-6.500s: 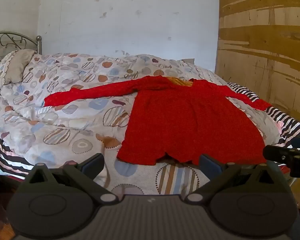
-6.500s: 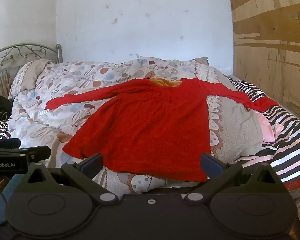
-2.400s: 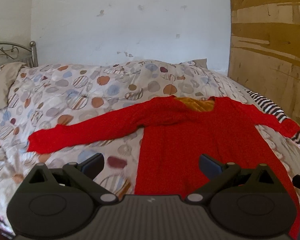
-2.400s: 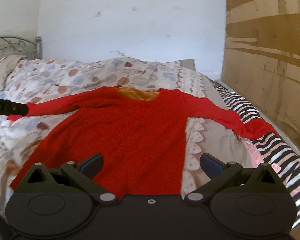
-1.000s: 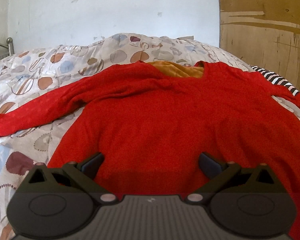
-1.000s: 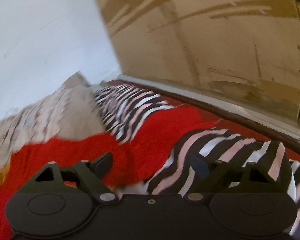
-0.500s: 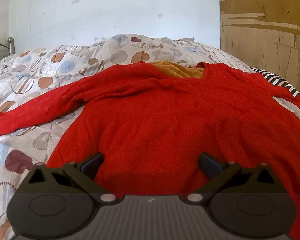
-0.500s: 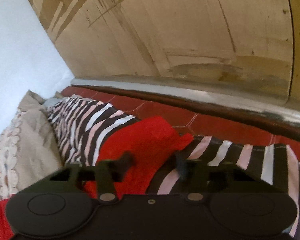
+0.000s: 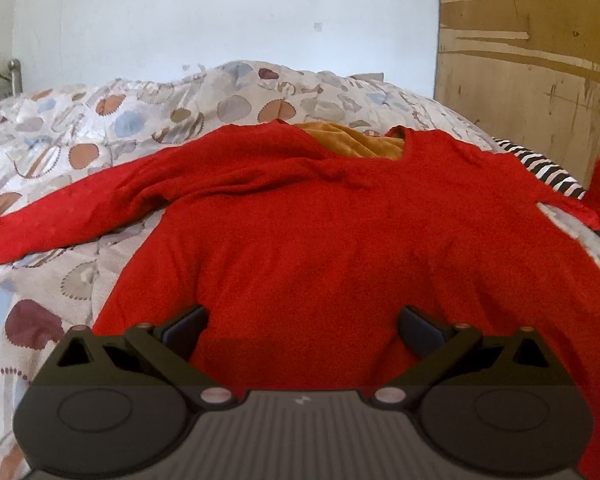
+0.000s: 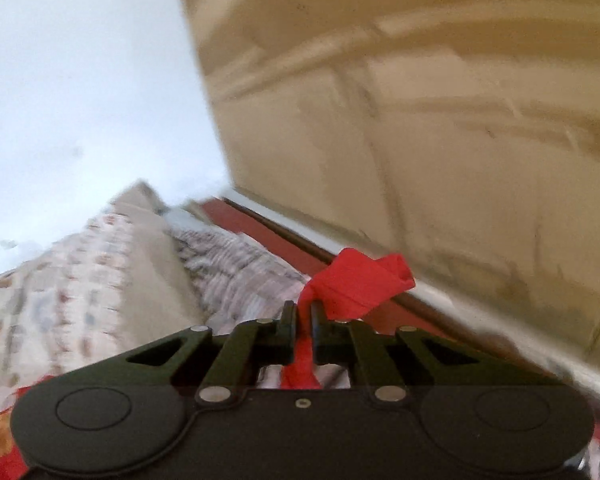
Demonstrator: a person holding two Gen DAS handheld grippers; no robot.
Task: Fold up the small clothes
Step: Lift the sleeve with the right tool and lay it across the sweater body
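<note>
Looking along the left gripper [image 9: 300, 326] first, we see its jaws standing wide apart with nothing between them, poised just above the lower body of the red sweater [image 9: 320, 240]. That sweater lies flat on the patterned duvet [image 9: 100, 128] ahead of the jaws, its orange-lined neck at the far end and one sleeve [image 9: 60, 220] stretched out to the left of them. At the far right edge a strip of red cloth rises off the bed, blurred.

Turning to the right gripper [image 10: 301, 324], we find its jaws have just been closing and are now pinched together on the cuff of the other red sleeve [image 10: 360, 280], which bunches up just beyond the tips, with more cloth trailing down between them. Below and to the left of these jaws lie a striped blanket [image 10: 236, 264] and the duvet, blurred.

We judge the folding barely begun: one sleeve is gripped and lifted, no fold is laid, and both sleeves and the body remain to fold.
</note>
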